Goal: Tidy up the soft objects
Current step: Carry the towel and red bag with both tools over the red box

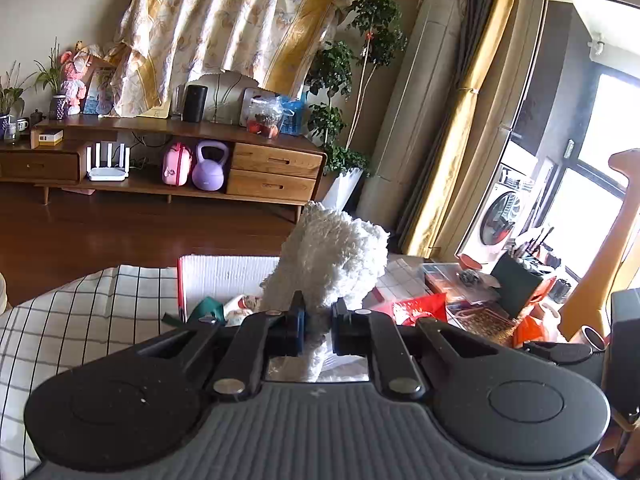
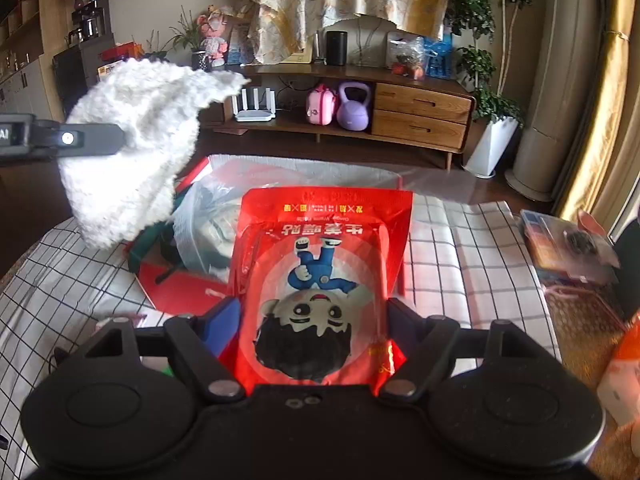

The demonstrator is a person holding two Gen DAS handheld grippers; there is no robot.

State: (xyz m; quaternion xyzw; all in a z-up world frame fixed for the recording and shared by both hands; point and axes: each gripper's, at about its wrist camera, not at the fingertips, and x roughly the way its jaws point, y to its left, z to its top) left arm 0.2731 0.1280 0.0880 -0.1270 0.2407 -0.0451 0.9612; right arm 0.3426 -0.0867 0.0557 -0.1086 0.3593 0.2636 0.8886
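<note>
Sunlit living-room furniture fills the background: a long wooden sideboard (image 2: 420,110) with two drawers holds a lilac kettlebell (image 2: 353,107), a pink rounded case (image 2: 321,104) and a white router (image 2: 255,105) in its open shelf, and a yellow-and-cream floral cloth (image 1: 224,28) hangs over whatever stands on top. Nearer the cameras lies a white tablecloth with a dark grid pattern (image 2: 472,240).

The left gripper (image 1: 318,326) is clamped narrowly on a fluffy white plush fabric piece (image 1: 332,260), which rises from between its jaws. In the right wrist view the same gripper enters from the left edge and holds the fluffy piece (image 2: 132,152) raised above the table. Beneath it sit a clear plastic bag (image 2: 208,220) and a red-edged open white cardboard box (image 1: 224,276), with something dark green (image 1: 210,308) inside the box.

The right gripper (image 2: 316,328) grips a glossy red pouch printed with a cartoon child in blue (image 2: 320,280); the pouch extends forward from between the fingers, its print upside down in this view, above the grid cloth and just beside the plastic bag. To the right are cluttered packets and a dark pen holder (image 1: 520,280).
</note>
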